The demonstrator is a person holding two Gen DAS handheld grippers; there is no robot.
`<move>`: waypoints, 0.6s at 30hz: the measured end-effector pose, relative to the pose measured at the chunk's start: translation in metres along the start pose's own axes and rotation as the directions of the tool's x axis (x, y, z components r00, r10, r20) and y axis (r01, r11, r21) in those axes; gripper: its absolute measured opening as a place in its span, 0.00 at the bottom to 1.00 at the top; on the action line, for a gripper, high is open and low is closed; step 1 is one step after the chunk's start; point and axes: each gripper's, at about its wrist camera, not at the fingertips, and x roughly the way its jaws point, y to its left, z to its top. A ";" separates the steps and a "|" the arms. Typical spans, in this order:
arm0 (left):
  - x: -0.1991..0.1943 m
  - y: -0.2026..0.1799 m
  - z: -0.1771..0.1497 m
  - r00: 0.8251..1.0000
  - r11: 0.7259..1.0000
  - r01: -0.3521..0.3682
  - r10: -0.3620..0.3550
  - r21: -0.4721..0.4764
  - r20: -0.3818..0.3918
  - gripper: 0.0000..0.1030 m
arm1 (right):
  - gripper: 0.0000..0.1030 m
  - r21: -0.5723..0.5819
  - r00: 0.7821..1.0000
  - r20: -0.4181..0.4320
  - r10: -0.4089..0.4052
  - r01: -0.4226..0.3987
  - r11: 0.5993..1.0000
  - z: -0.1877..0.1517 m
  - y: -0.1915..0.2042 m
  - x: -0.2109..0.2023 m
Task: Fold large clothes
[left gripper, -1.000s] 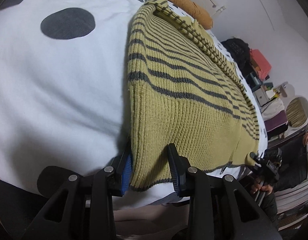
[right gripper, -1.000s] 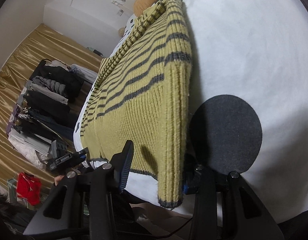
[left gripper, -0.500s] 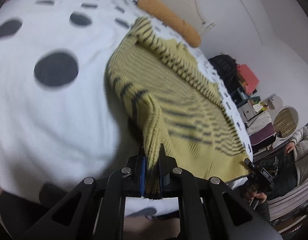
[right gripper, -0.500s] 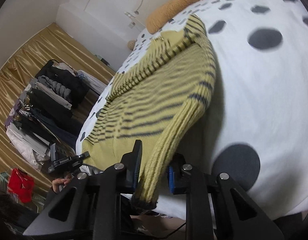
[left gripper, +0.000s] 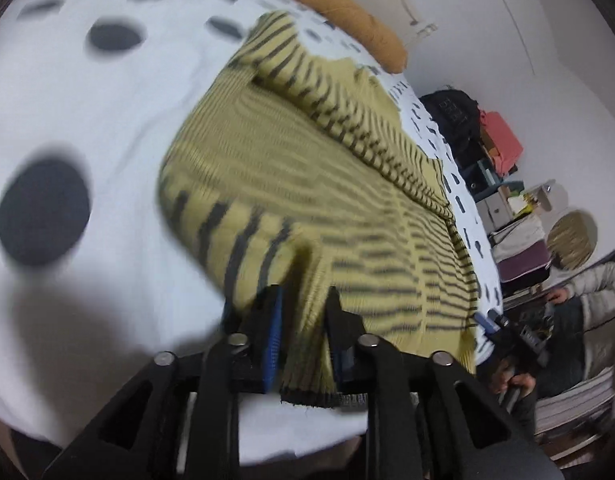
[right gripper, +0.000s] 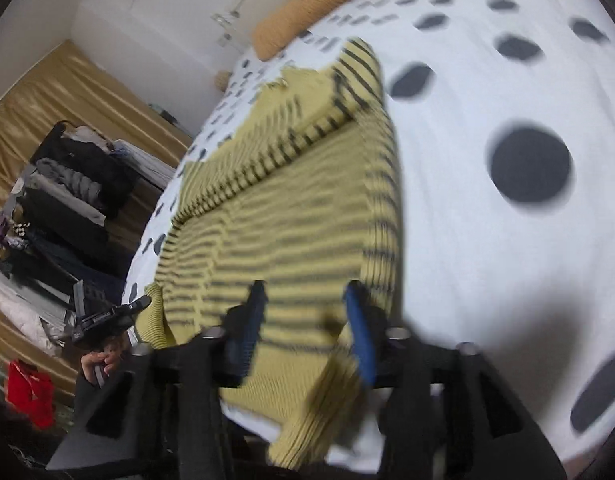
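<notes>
Sweater [left gripper: 307, 208] hem between both jaws.

Below my claws the bed [left gripper: 107, 128] spreads out, white cover with dark spots. The yellow striped sweater [left gripper: 307, 184] lies across it toward three o'clock in my left view. An orange bolster [left gripper: 339, 12] rests at twelve o'clock.

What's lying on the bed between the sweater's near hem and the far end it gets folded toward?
Nothing visible. The striped sweater lies alone on the spotted bedspread; the orange pillow sits beyond its collar, at the bed's far end, off the fabric.
</notes>
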 end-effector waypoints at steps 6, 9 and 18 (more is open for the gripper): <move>-0.019 0.036 -0.031 0.999 0.997 -0.032 0.035 -0.074 0.029 0.56 | 0.58 0.036 0.986 -0.018 -0.165 0.166 0.985 -0.050 -0.024 -0.023; -0.017 0.039 -0.032 0.996 0.996 -0.083 0.084 -0.042 0.040 0.62 | 0.63 0.045 0.994 -0.014 -0.111 0.111 0.993 -0.054 -0.031 -0.022; -0.011 0.027 -0.044 0.993 0.994 0.113 -0.113 -0.008 0.021 0.84 | 0.65 0.017 0.995 -0.038 0.089 -0.089 0.996 -0.068 -0.025 0.012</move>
